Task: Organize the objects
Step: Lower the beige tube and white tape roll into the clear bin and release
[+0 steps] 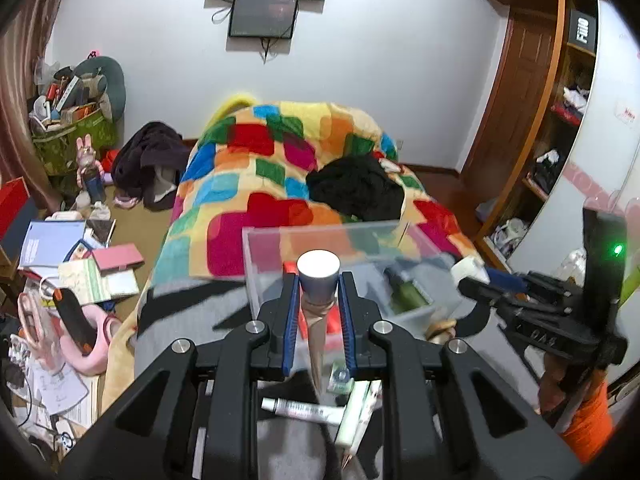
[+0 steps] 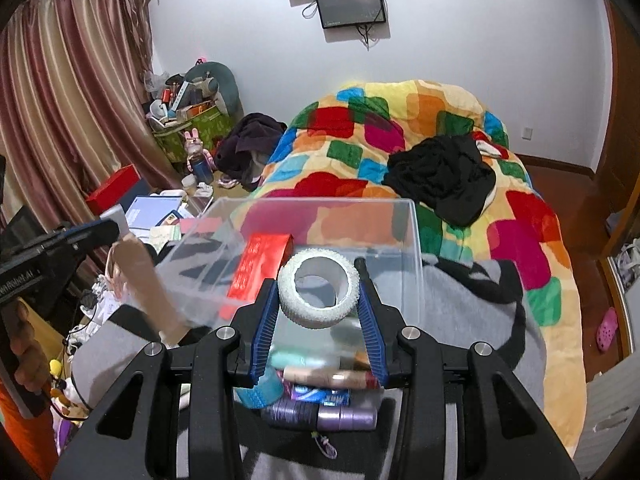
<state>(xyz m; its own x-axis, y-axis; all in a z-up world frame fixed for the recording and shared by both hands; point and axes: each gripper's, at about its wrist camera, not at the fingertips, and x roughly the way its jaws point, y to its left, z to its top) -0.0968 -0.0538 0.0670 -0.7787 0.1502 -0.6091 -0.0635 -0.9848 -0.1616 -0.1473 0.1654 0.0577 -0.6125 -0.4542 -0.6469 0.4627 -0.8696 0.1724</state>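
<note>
Around you: a patchwork blanket [image 2: 420,128] in red, green, blue and orange squares covers the bed, with a black garment [image 2: 444,180] heaped on it. Two dark screens [image 1: 264,16] hang on the white wall. Striped curtains [image 2: 60,100] at your left. A green bag [image 1: 68,136] stuffed with clutter sits in the corner, a rabbit figure [image 1: 89,168] just beside it. Wooden wardrobe [image 1: 516,92] at your right.

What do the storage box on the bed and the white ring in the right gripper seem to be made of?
Storage box: probably clear hard plastic with a glossy finish; the colourful blanket shows through its straight walls.
White ring: looks like a roll of tape or bandage with a matte, bumpy outer surface and a smooth inner core; the exact material cannot be told. The right gripper holds it by its sides.
</note>
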